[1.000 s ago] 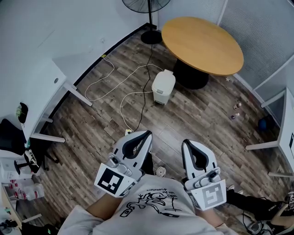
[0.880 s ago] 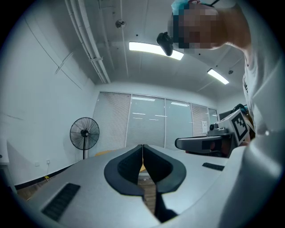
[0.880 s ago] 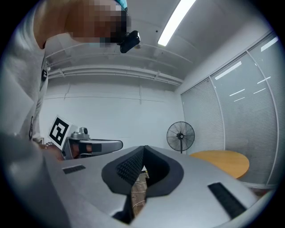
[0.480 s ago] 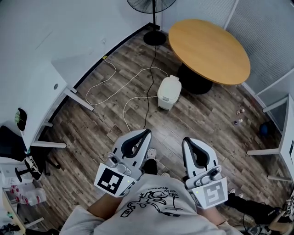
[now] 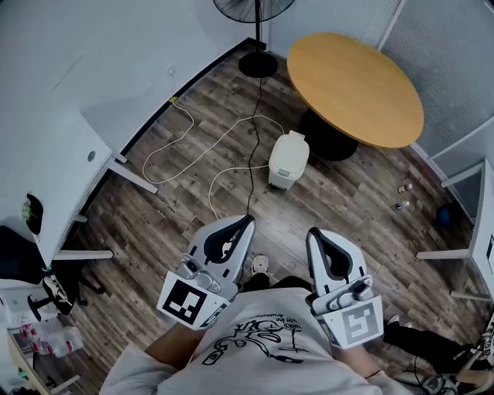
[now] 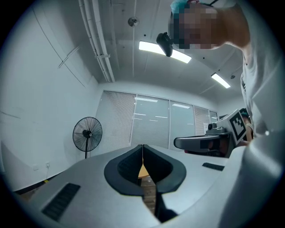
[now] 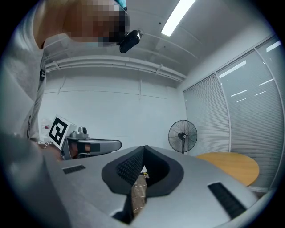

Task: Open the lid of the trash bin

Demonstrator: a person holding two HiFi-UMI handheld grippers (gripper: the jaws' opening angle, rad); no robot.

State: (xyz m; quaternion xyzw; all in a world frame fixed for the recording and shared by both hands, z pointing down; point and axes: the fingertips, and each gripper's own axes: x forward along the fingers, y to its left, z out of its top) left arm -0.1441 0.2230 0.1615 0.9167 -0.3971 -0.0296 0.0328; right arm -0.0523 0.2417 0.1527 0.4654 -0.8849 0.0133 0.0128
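A small white trash bin (image 5: 289,159) with its lid down stands on the wood floor beside the round table's dark base. My left gripper (image 5: 245,221) and right gripper (image 5: 314,234) are held close to my chest, side by side, well short of the bin. Both are shut with nothing between the jaws. In the left gripper view the left gripper (image 6: 142,147) has its tips touching, and in the right gripper view the right gripper (image 7: 144,148) does too. The bin does not show in either gripper view.
A round wooden table (image 5: 354,76) stands behind the bin. A standing fan (image 5: 254,9) is at the back wall. White and black cables (image 5: 224,166) trail over the floor between me and the bin. White desks (image 5: 54,177) flank the left; another desk leg (image 5: 446,250) is at right.
The view has shifted forward: the bin and table sit slightly further right and lower in the head view. Both grippers stay shut in the same pose near my chest.
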